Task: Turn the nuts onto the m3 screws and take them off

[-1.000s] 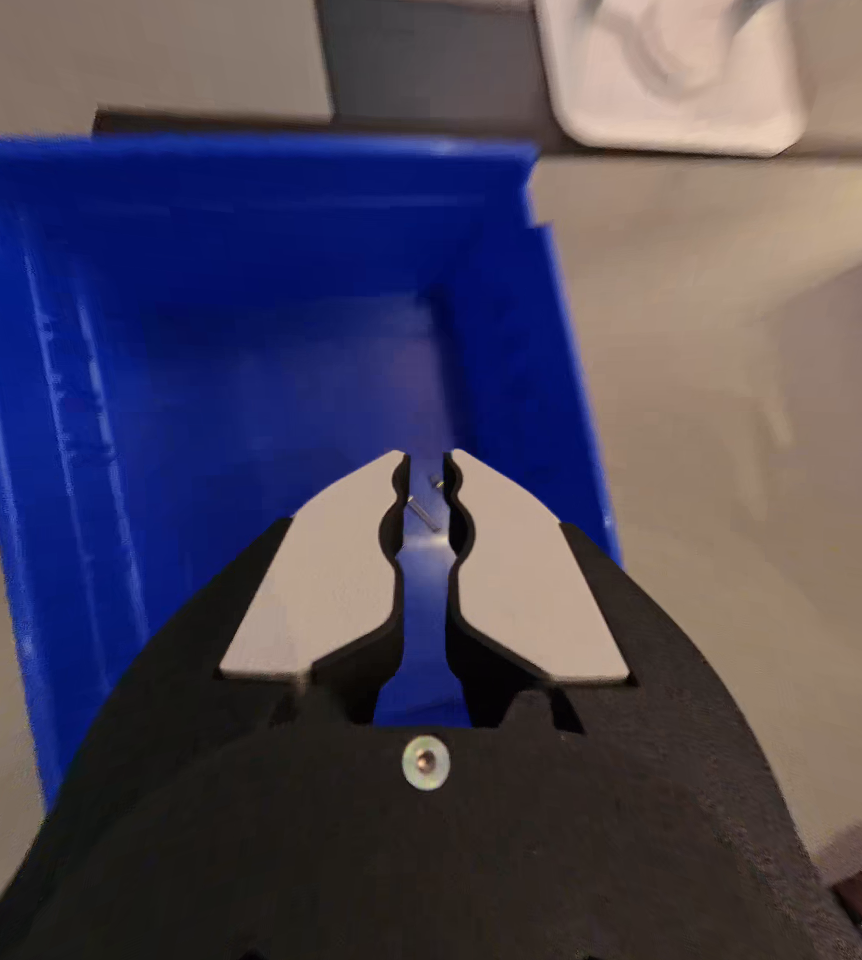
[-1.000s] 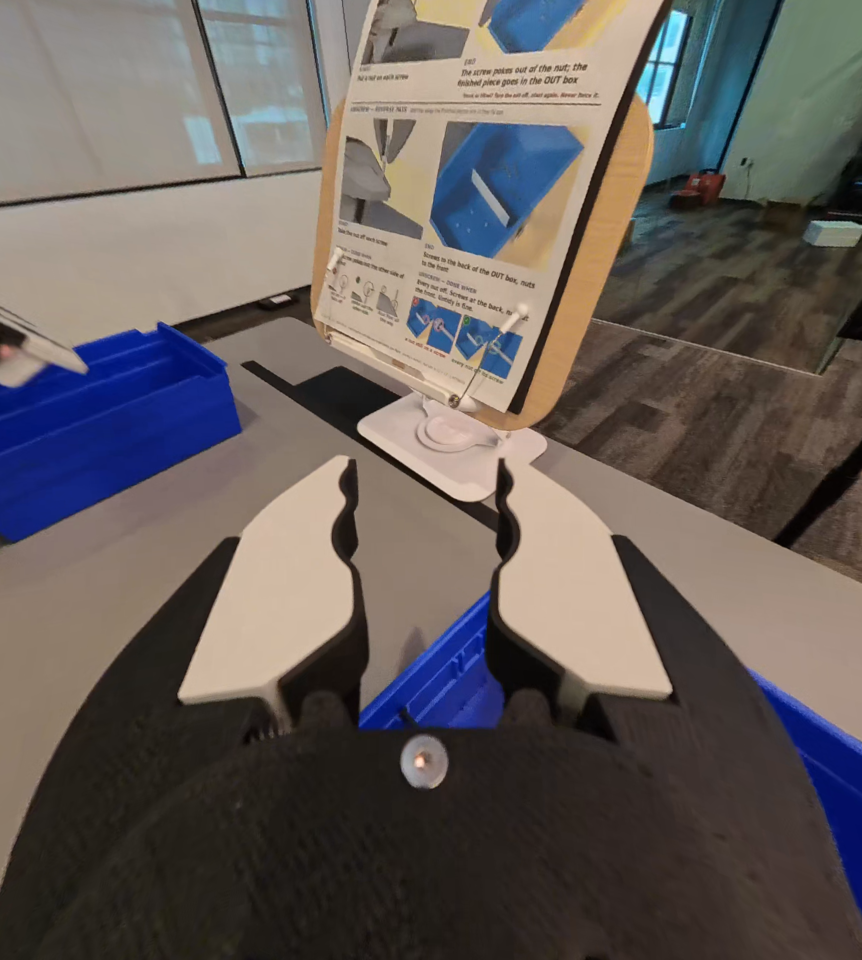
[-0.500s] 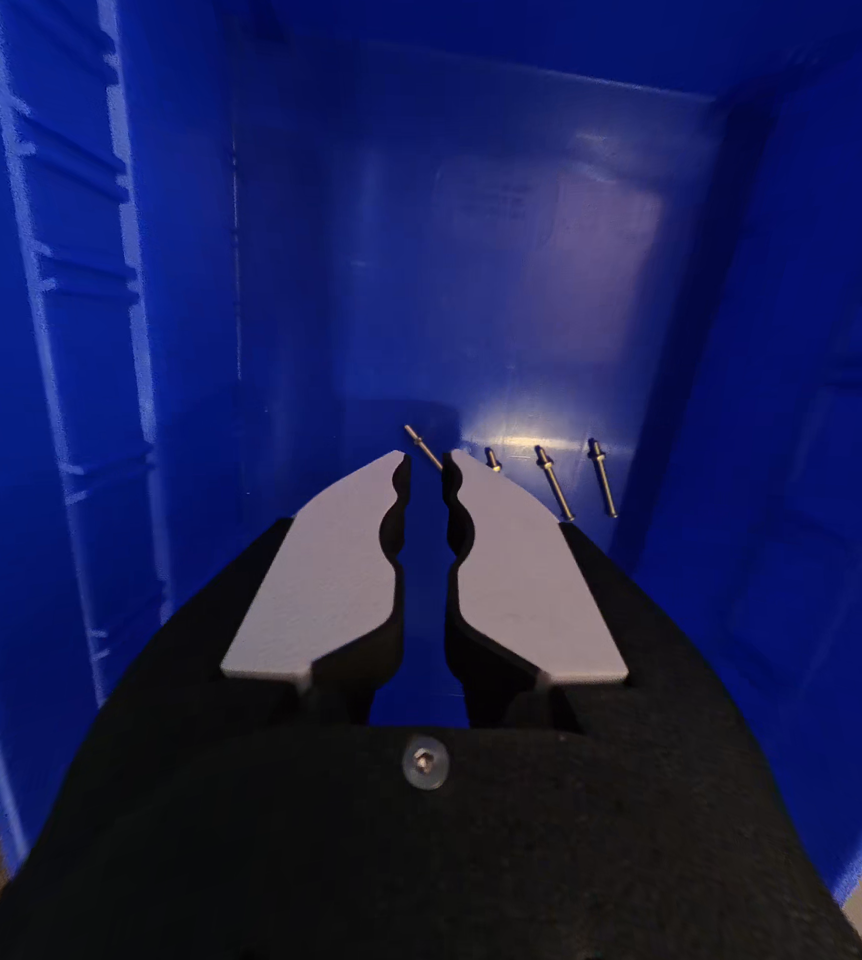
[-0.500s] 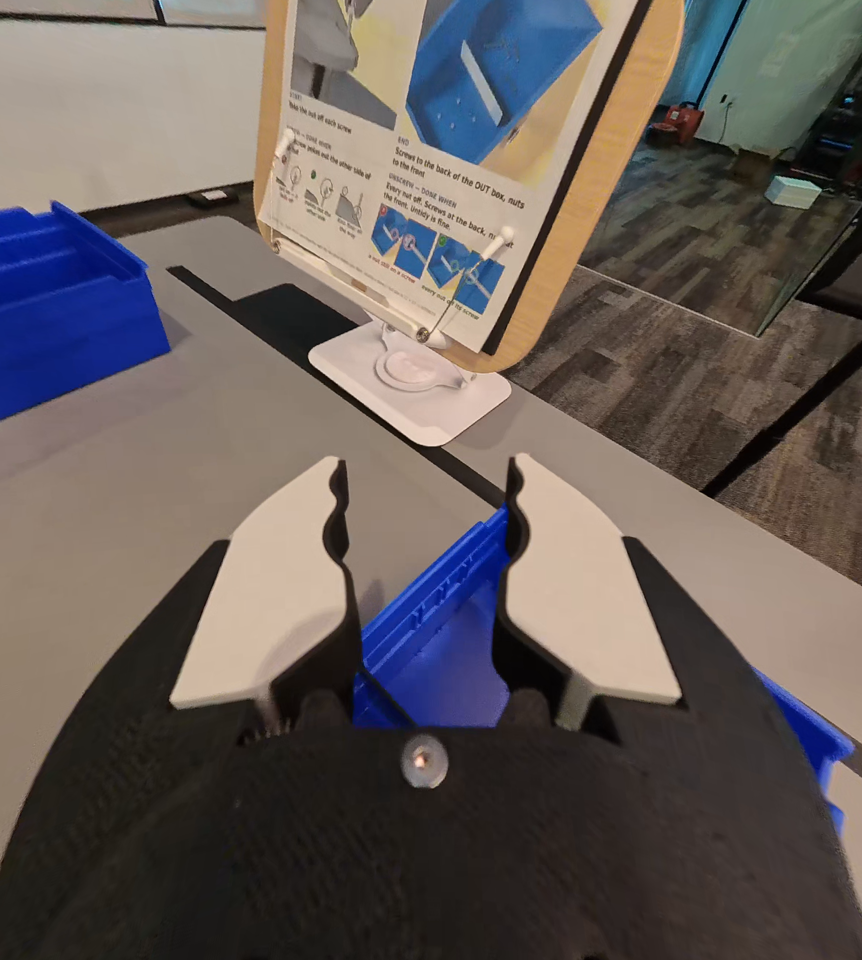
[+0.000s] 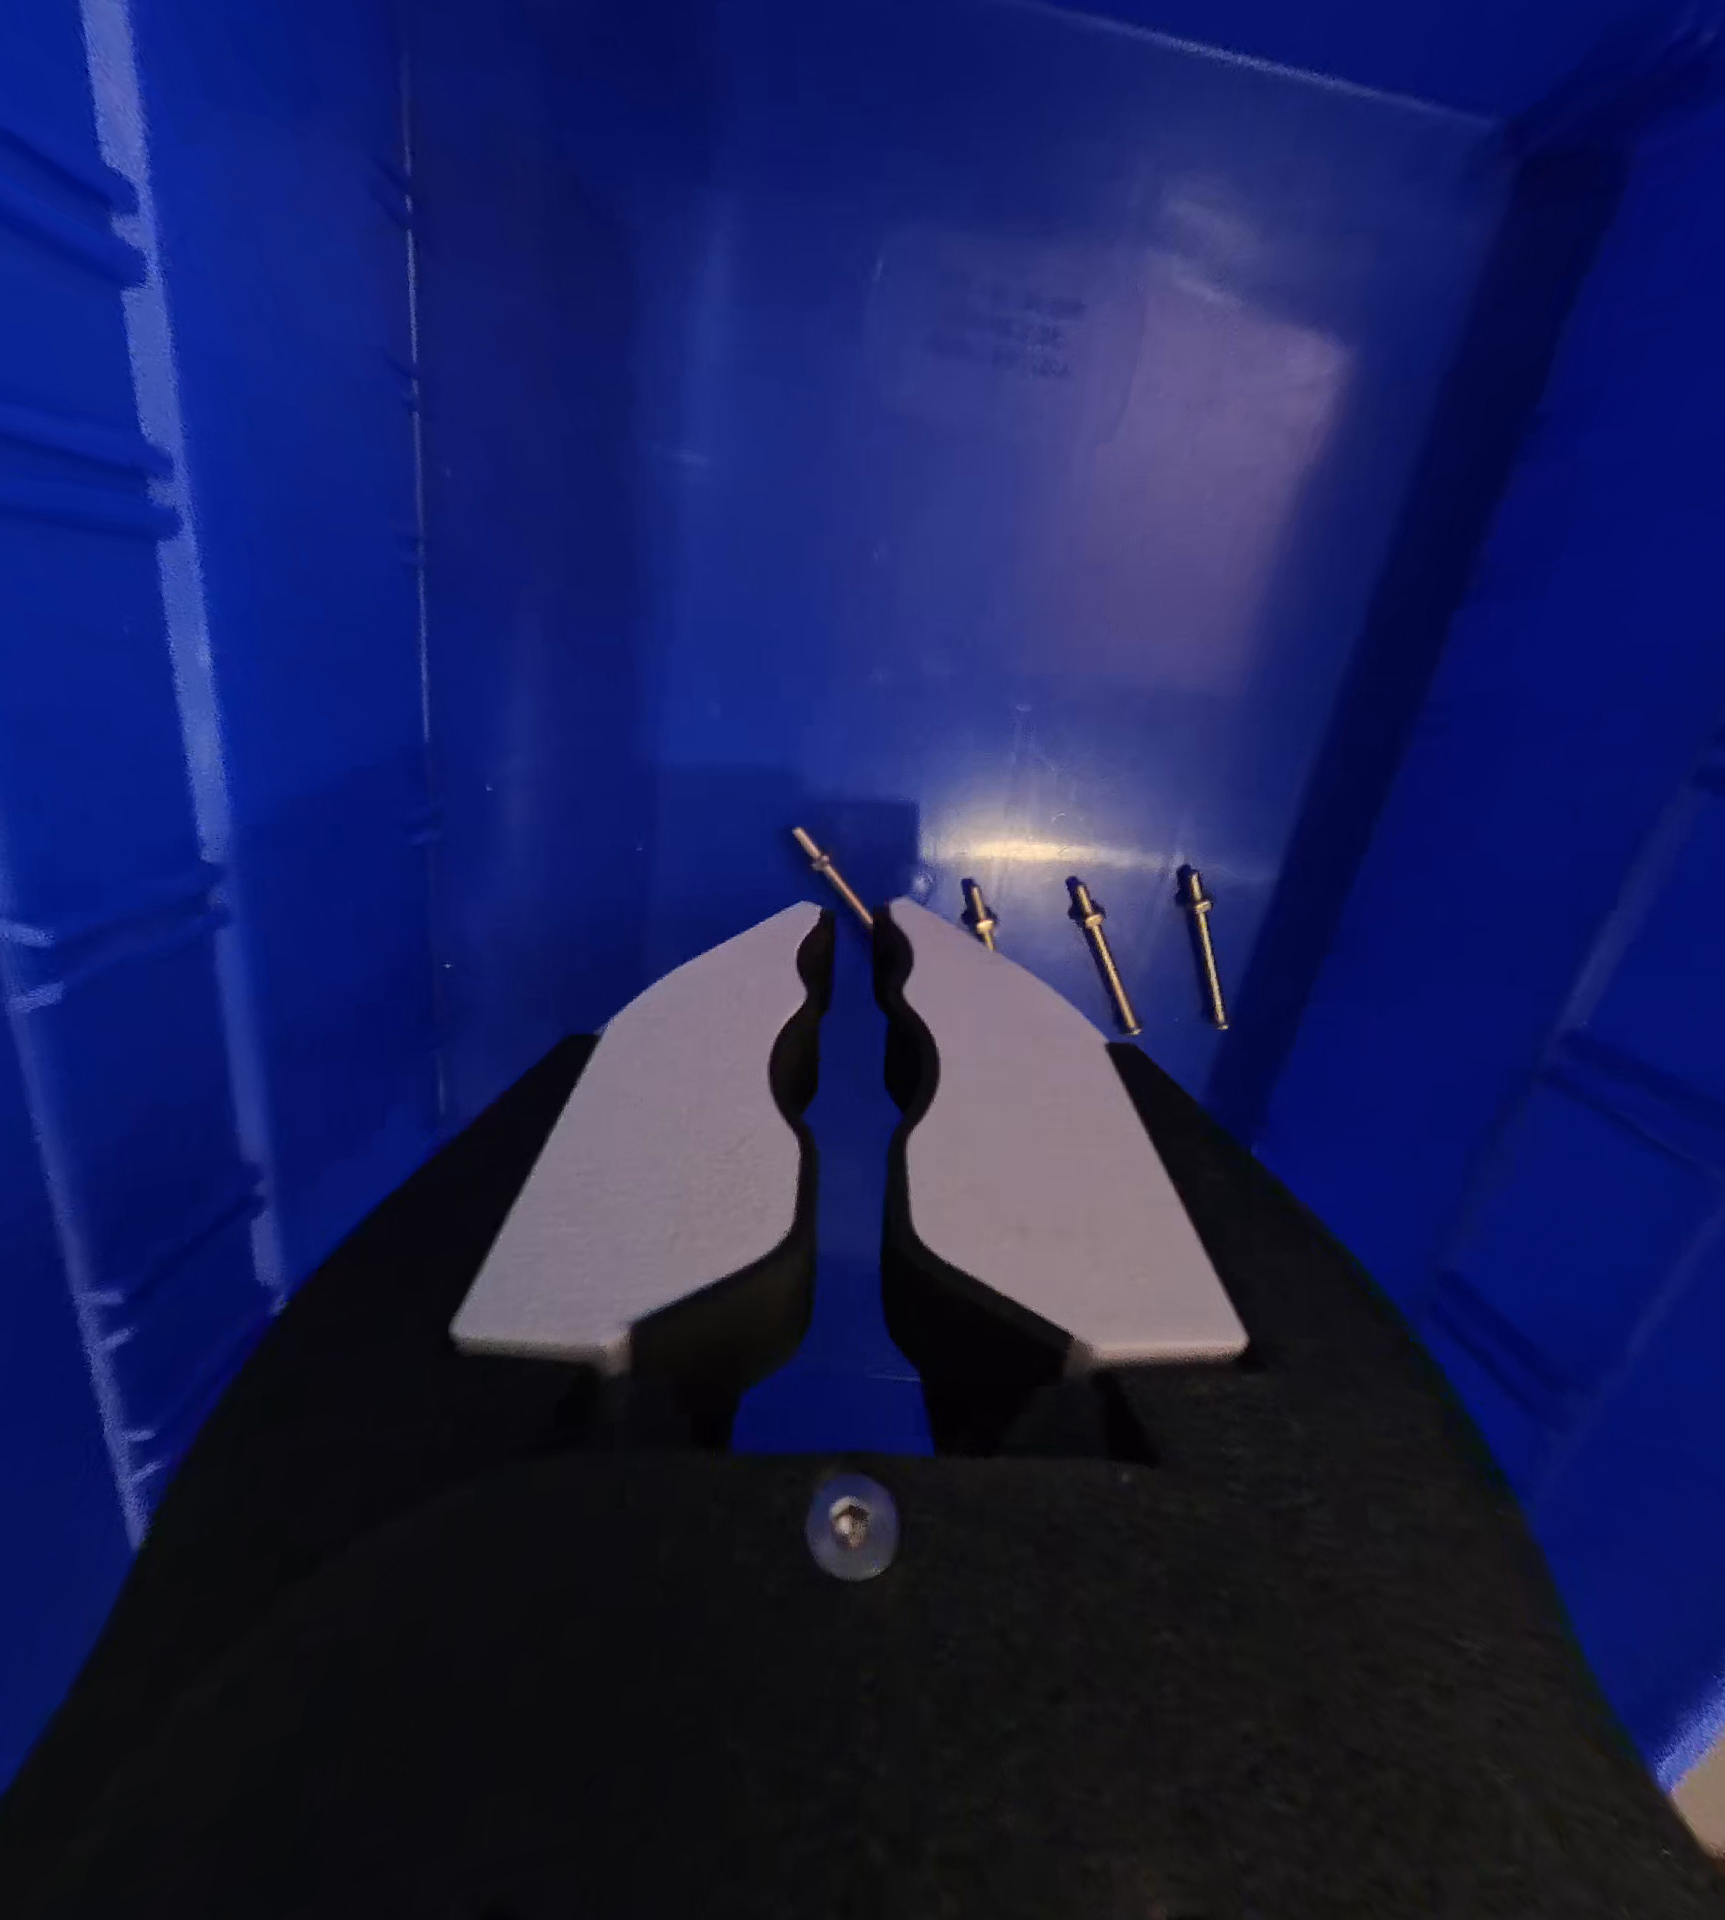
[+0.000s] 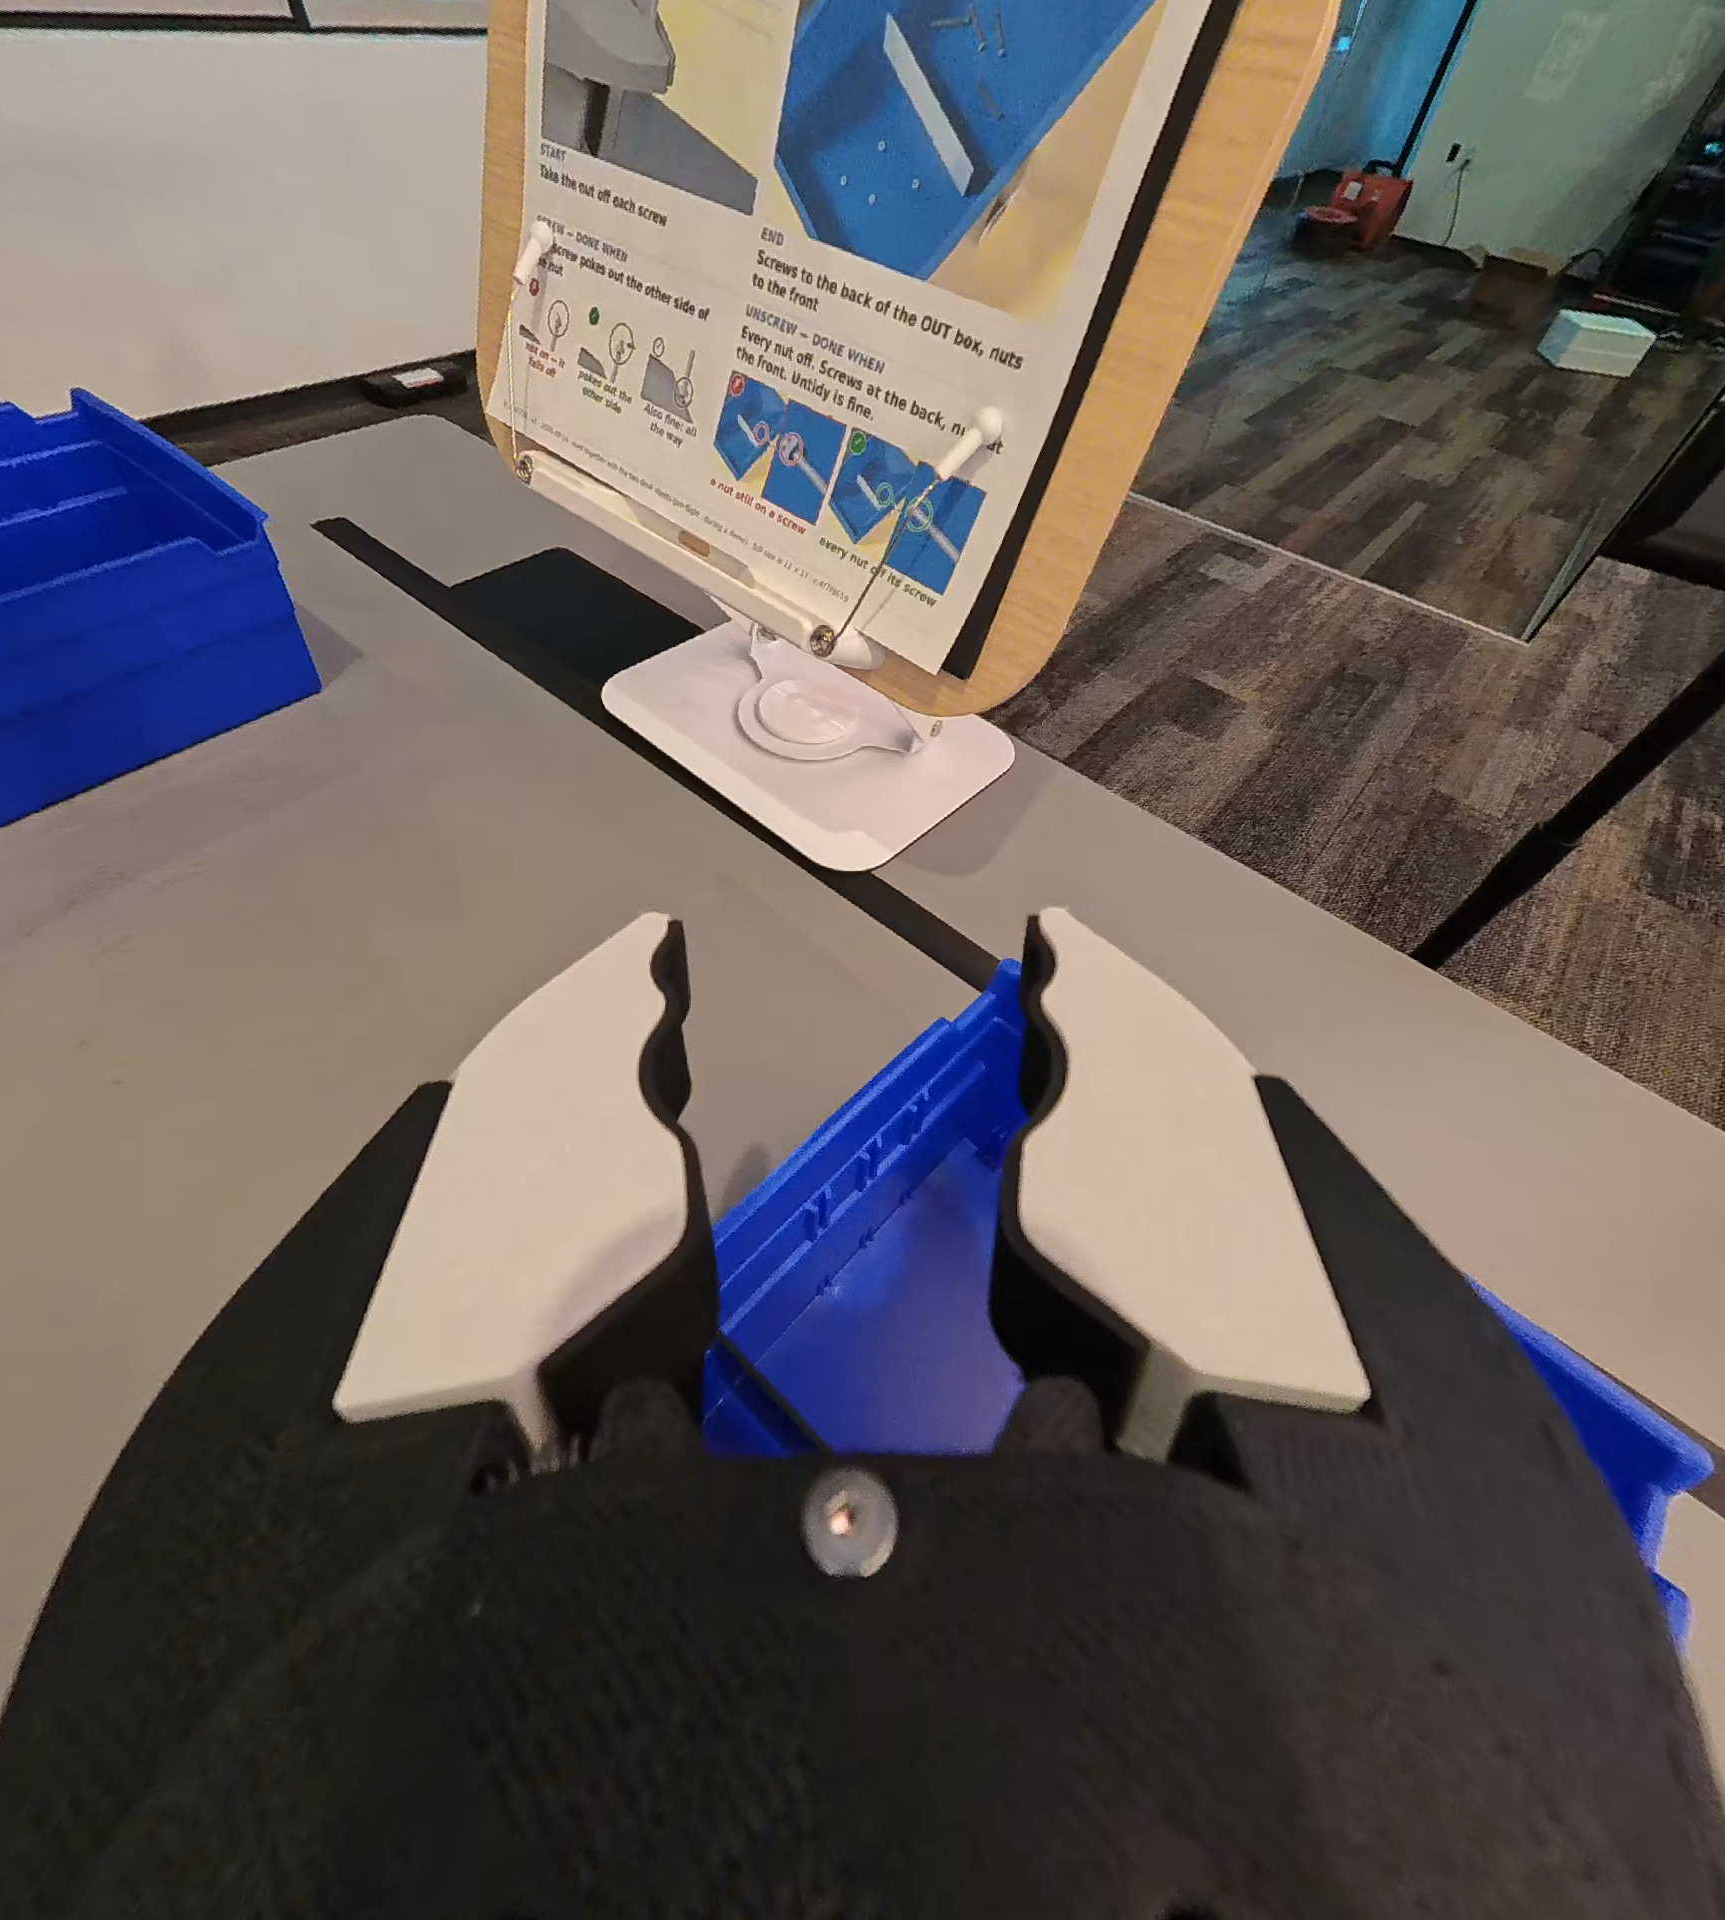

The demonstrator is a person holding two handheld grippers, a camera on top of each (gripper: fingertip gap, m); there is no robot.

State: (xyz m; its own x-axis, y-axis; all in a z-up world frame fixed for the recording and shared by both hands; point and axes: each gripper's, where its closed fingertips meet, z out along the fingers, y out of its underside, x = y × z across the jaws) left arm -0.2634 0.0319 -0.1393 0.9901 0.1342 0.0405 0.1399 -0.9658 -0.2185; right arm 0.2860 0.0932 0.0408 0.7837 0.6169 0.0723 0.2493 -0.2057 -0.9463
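Left gripper [image 5: 853, 914] moved into blue bin [image 5: 546, 520]; right gripper [image 6: 853, 925] lowered over second bin [image 6: 868, 1247].

The left wrist view is dim inside the blue bin [image 5: 525, 520], with a soft glare patch on its far wall above 4 screws [image 5: 1102, 951] and smeared, bowed edges, while the right wrist view is evenly bright, sharp at centre, its grey table [image 6: 318, 987] lightly shadowed and wide-angle stretched.

A printed sheet [image 6: 837, 312] leans on a wooden board [image 6: 1180, 343] with a white stand [image 6: 837, 769] on the grey desk [image 6: 318, 935]; patterned carpet floor [image 6: 1357, 623] beyond.
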